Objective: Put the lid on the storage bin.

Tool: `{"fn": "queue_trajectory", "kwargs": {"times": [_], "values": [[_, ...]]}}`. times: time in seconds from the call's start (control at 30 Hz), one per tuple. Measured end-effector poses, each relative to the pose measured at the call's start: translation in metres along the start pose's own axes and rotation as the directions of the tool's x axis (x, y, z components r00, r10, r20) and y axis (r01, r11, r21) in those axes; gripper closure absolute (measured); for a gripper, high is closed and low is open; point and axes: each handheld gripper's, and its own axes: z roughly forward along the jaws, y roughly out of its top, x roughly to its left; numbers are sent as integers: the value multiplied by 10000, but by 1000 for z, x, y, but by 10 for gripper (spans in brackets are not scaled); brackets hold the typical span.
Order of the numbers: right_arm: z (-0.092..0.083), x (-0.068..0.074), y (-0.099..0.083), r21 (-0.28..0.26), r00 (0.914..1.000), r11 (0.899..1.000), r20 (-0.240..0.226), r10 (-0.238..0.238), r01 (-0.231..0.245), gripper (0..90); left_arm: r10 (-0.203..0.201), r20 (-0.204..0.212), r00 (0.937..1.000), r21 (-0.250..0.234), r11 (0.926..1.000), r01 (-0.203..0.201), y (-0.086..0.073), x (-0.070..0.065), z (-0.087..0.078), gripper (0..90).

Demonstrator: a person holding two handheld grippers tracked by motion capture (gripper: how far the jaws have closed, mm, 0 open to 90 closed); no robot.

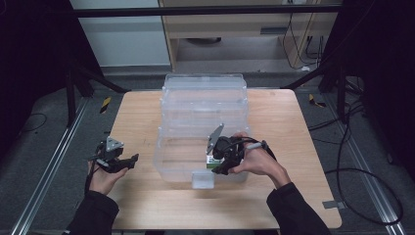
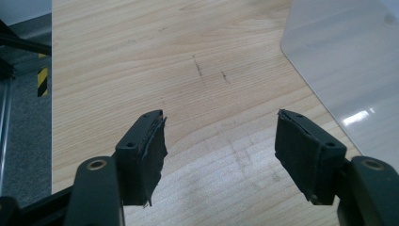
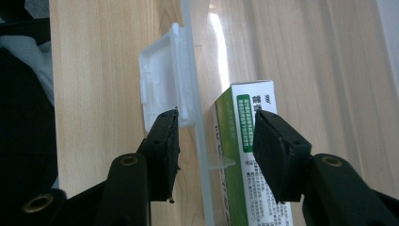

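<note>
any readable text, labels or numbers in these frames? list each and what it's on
Nothing can be read.
Green and white box, beside the right claw: white characters on a green label and rows of small dark print, all too blurred to read.
Clear plastic bin: no text visible.
Yellow-and-black hazard tape on the floor: stripes, no words.

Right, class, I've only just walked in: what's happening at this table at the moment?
A person works at a wooden table with a gripper in each hand. The right gripper is at the near wall of a clear plastic bin, its jaws apart, next to a green and white box that sits inside. The left gripper is open over bare table to the left of the bin, holding nothing.
</note>
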Motion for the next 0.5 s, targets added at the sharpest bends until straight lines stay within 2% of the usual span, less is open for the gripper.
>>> {"fn": "queue_trajectory", "kwargs": {"times": [0.23, 0.5], "values": [[9, 2, 2, 114, 9993, 9999, -361, -61, 65, 576, 2, -13, 10000, 16, 10000, -2, 0, 0, 0, 333], [18, 3, 1, 477, 9976, 9988, -689, -18, 51, 634, -15, -17, 10000, 30, 10000, 15, -1, 1, 0, 333]]}}
